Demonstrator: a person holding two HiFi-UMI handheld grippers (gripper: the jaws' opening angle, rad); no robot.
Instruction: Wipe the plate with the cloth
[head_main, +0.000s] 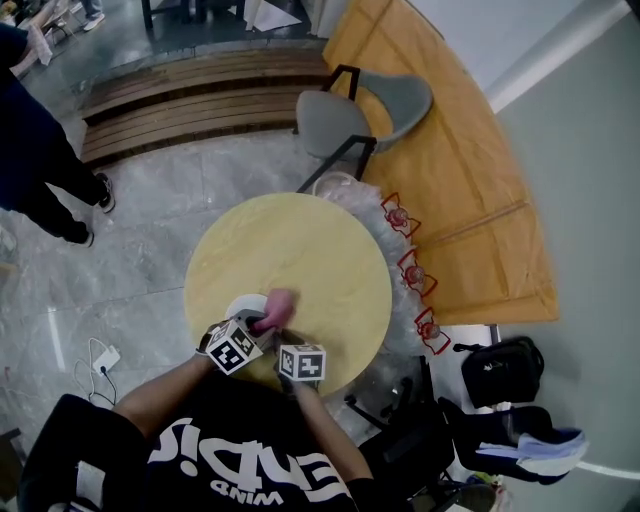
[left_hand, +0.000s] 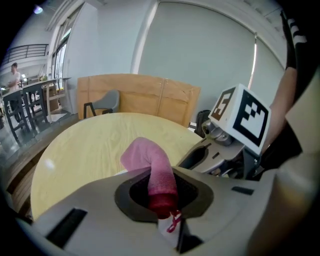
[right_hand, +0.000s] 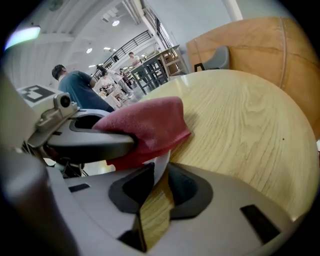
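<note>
**Nearest the viewer.** The person's forearms reach from a dark printed shirt (head_main: 240, 465) to the near edge of the round, pale wood counter (head_main: 300, 245). Each hand carries a hand-held gripper topped by a cube with square markers.

**Left hand-held gripper** (left_hand: 162, 202). Its jaws are closed on the lower end of the pink cloth (left_hand: 150, 162). The cloth rises out of the jaws and folds forward over the counter. The marker cube of the other gripper lies close on its right.

**Right hand-held gripper** (right_hand: 156, 192). Its jaws are closed on the thin white rim of the plate (right_hand: 163, 169). The plate stands on edge between them, tilted. The cloth lies against the plate's upper part, just beyond the jaws, and one jaw of the left hand-held gripper crosses in front of it from the left.

**Head view.** The plate shows as a small white disc at the counter's near left edge, and the cloth touches its right side. Both grippers meet there.

**Middle distance.** Crumpled clear plastic and three red-framed items sit along the counter's right edge; what they are cannot be told.

**Far field.** A grey chair (head_main: 350, 115) stands beyond the counter beside a large brown board (head_main: 450, 170). A dark bag (head_main: 500, 370) lies on the floor at right. A standing person's legs (head_main: 40, 180) show at left.
</note>
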